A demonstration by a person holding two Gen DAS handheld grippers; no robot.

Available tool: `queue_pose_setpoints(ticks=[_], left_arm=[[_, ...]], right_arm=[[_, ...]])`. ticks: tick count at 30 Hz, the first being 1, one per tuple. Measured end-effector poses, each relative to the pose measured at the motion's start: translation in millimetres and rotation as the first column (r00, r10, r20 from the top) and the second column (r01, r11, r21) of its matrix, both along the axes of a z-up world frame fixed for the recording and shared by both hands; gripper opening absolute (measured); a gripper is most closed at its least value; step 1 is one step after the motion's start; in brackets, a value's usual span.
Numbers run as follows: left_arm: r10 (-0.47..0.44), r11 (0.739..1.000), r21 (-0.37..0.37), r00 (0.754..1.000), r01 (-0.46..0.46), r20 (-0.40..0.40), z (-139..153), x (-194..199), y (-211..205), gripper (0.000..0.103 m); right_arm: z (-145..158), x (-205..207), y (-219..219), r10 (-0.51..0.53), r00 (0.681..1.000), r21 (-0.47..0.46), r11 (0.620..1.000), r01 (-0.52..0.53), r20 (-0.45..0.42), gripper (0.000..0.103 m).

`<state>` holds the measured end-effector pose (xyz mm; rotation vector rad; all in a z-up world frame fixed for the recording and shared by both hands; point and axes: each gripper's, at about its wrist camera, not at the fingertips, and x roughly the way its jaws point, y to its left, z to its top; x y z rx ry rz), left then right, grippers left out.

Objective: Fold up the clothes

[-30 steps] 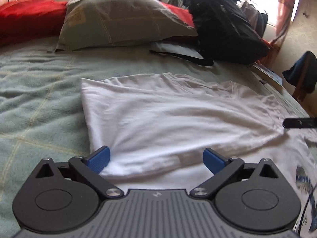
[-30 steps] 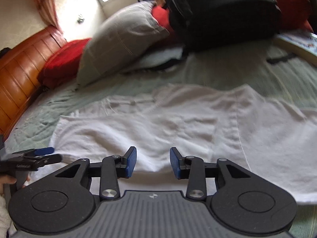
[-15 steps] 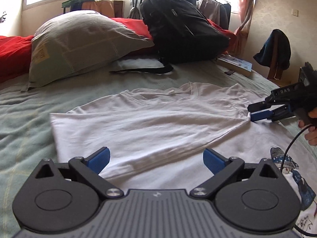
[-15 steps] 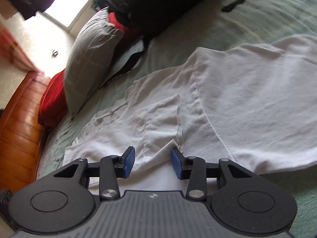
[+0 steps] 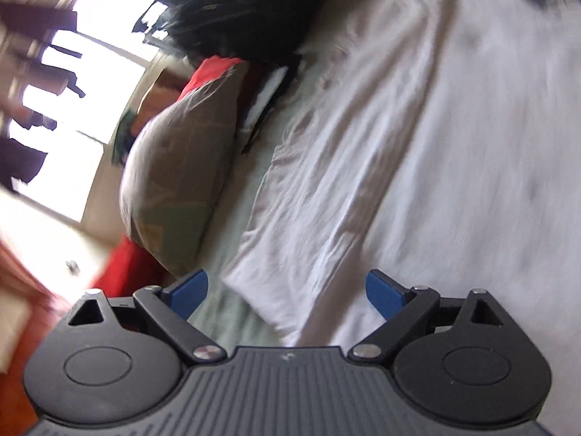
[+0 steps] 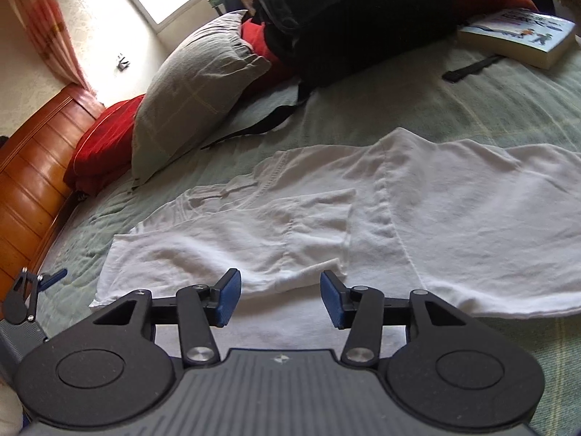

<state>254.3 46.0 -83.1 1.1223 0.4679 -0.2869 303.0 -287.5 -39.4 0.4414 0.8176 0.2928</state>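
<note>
**Mid-fold: both grippers free of the white T-shirt**

Currently the white T-shirt (image 6: pixel 399 218) lies spread on the green bedspread (image 6: pixel 363 116), one sleeve (image 6: pixel 290 232) folded over onto the body of the garment.

Left to right, right wrist view: wooden headboard (image 6: pixel 32 181) at the far left edge; red cushion (image 6: pixel 101 145) against it; grey pillow (image 6: pixel 189 87) leaning on the cushion; black backpack (image 6: pixel 348 11) behind, its strap trailing onto the bedspread; a book (image 6: pixel 519 36) at the far right, near the backpack. The left gripper's blue fingertip (image 6: pixel 54 277) shows low at the left edge, over the bedspread beside the shirt's left border.

Left gripper (image 5: pixel 287 292): view rolled and motion-blurred. Jaws stand wide and are closing slightly; the shirt's folded edge (image 5: pixel 290 272) lies in front of and between them, pads not touching cloth.

Right gripper (image 6: pixel 280 296): jaws at a middling gap and opening. The sleeve's folded hem lies just ahead of the gap; the pads do not press on it. White cloth lies beneath the fingers.
</note>
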Motion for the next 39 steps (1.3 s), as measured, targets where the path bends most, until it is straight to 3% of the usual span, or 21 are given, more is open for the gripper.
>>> queue_pose_setpoints(ticks=[3, 5, 7, 8, 10, 12, 14, 16, 20, 23, 25, 27, 35, 39], left_arm=[[-0.05, 0.992, 0.122, 0.998, 0.045, 0.041, -12, 5, -10, 0.089], [-0.071, 0.983, 0.172, 0.996, 0.061, 0.053, -16, 9, -16, 0.078], [-0.105, 0.968, 0.236, 0.993, 0.09, 0.053, -22, 12, -27, 0.07], [-0.12, 0.957, 0.27, 0.992, 0.102, 0.05, -24, 11, -29, 0.067], [-0.133, 0.938, 0.329, 0.99, 0.112, 0.042, -28, 10, -26, 0.066], [-0.124, 0.922, 0.373, 0.992, 0.102, 0.034, -32, 12, -19, 0.064], [-0.113, 0.911, 0.402, 0.993, 0.092, 0.027, -38, 14, -15, 0.056], [-0.121, 0.902, 0.42, 0.993, 0.103, 0.016, -44, 14, -18, 0.048], [-0.129, 0.894, 0.434, 0.992, 0.113, 0.006, -53, 20, -26, 0.029], [-0.131, 0.898, 0.422, 0.991, 0.124, -0.013, -57, 19, -23, 0.011], [-0.136, 0.901, 0.414, 0.991, 0.131, -0.019, -58, 17, -19, 0.002], [-0.135, 0.909, 0.395, 0.991, 0.132, -0.02, -58, 16, -14, 0.001], [-0.133, 0.93, 0.343, 0.991, 0.134, -0.026, -45, 11, -7, 0.001], [-0.127, 0.938, 0.321, 0.991, 0.135, -0.044, -45, 7, -4, 0.001]], right_arm=[[4, -2, 10, 0.042, 0.999, -0.011, 0.999, -0.042, 0.012, 0.054], [8, -3, 21, 0.093, 0.995, -0.069, 0.993, -0.091, 0.024, 0.054], [14, -4, 42, 0.178, 0.983, -0.222, 0.962, -0.161, 0.056, 0.054], [18, -7, 55, 0.236, 0.968, -0.328, 0.924, -0.197, 0.085, 0.054], [16, -16, 83, 0.379, 0.917, -0.551, 0.794, -0.255, 0.121, 0.055], [9, -25, 109, 0.518, 0.848, -0.743, 0.609, -0.277, 0.109, 0.055], [-8, -29, 129, 0.604, 0.796, -0.855, 0.437, -0.279, 0.049, 0.054], [-25, -30, 145, 0.658, 0.753, -0.924, 0.292, -0.247, 0.006, 0.053], [-46, -30, 174, 0.726, 0.687, -0.976, 0.136, -0.17, -0.019, 0.05], [-59, -35, 184, 0.764, 0.643, -0.991, 0.041, -0.128, -0.051, 0.037], [-61, -39, 180, 0.77, 0.634, -0.991, 0.022, -0.133, -0.068, 0.019], [-60, -40, 174, 0.77, 0.633, -0.987, 0.031, -0.159, -0.078, 0.007], [-43, -49, 171, 0.762, 0.643, -0.966, 0.107, -0.236, -0.073, 0.004], [-44, -51, 169, 0.757, 0.647, -0.958, 0.109, -0.266, -0.093, 0.004]])
